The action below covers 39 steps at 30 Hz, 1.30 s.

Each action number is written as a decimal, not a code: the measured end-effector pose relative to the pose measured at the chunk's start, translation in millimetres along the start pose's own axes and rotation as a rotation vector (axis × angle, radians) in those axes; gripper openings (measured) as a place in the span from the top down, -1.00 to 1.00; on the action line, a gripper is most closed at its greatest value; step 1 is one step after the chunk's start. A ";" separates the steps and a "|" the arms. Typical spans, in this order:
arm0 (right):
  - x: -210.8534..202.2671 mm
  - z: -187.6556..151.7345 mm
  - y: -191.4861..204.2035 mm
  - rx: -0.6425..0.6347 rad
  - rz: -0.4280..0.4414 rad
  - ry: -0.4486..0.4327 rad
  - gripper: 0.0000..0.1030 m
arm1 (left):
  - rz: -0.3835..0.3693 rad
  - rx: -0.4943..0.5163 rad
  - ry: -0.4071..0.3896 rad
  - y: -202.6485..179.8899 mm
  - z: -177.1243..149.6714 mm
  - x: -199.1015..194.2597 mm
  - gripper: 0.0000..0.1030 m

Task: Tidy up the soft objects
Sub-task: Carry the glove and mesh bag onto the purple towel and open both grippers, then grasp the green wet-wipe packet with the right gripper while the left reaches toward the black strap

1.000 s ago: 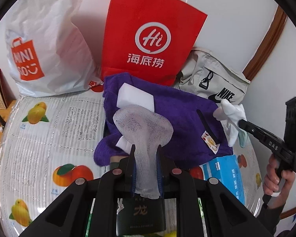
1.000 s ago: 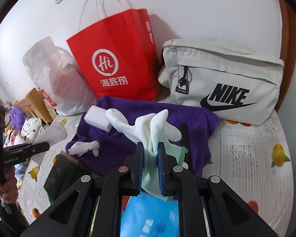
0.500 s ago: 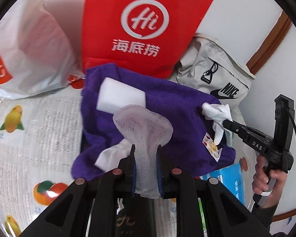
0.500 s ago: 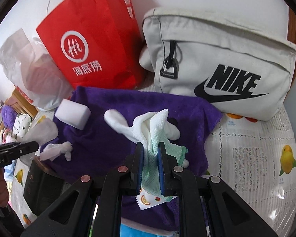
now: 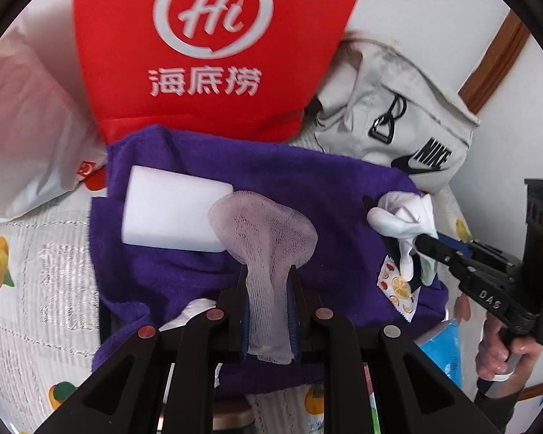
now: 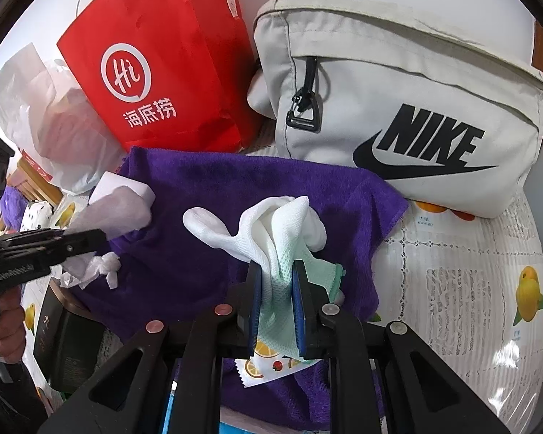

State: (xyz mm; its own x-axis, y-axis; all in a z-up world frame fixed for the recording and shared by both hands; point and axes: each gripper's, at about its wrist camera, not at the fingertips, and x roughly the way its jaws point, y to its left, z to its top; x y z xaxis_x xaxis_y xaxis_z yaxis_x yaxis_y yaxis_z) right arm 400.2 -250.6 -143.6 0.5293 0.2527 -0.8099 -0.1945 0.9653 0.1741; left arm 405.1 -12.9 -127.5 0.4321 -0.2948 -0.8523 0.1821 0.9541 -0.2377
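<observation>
Left hand-held gripper point(image 5: 268, 289) is clamped on a white mesh net point(image 5: 268, 238), a fine open-weave piece that fans into a rounded cap above the blue-padded fingers and hangs limp below them. It hovers over a purple towel point(image 5: 307, 188) of thick fuzzy pile that is spread rumpled on the surface point(image 5: 36, 271), whose cover is glossy plastic over lace with printed fruit. Left of the net, a white sponge block point(image 5: 170, 213) with smooth faces and square corners lies on the towel. Behind stand a crinkled white plastic bag point(image 5: 29, 126), a stiff red paper bag point(image 5: 213, 47) and a soft grey Nike bag point(image 6: 398, 108), all close against the towel's far edge, so little room is left there. Toward the right, the right hand-held gripper point(image 6: 277, 289) is closed on a white and mint knitted glove point(image 6: 271, 224), bunched, with fingers flopping outward, held above the towel's right half. A fruit-print sachet point(image 6: 268, 361) lies on the towel under it. Right of the towel's hemmed edge the lace-covered surface lies bare up to the Nike bag.
</observation>
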 end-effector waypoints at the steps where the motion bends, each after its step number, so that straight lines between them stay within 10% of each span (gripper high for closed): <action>1: 0.8 -0.1 -0.9 0.003 0.001 0.003 0.68 | -0.001 0.002 0.005 -0.2 -0.1 2.4 0.69; 8: 1.9 -0.8 0.2 0.001 0.027 0.013 0.47 | -0.007 -0.010 0.007 2.9 6.0 11.5 0.46; 12: 0.6 -2.8 7.4 -0.034 0.045 0.010 0.07 | 0.013 -0.028 -0.018 3.8 8.8 9.5 -0.19; 25: -31.6 -11.0 33.9 -0.066 0.070 -0.044 -0.12 | 0.031 -0.024 -0.048 14.7 -14.6 -42.9 -0.20; 39: -103.0 -95.0 89.4 -0.093 0.112 -0.048 -0.12 | 0.071 -0.090 -0.089 38.7 -111.3 -118.1 -0.20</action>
State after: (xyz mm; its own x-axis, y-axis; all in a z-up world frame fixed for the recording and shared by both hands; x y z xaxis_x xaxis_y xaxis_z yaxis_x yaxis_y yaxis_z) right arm 249.9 -196.5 -97.8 0.5381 0.3639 -0.7603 -0.3294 0.9211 0.2077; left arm 262.9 64.7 -87.9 0.5183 -0.2261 -0.8248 0.0700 0.9724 -0.2226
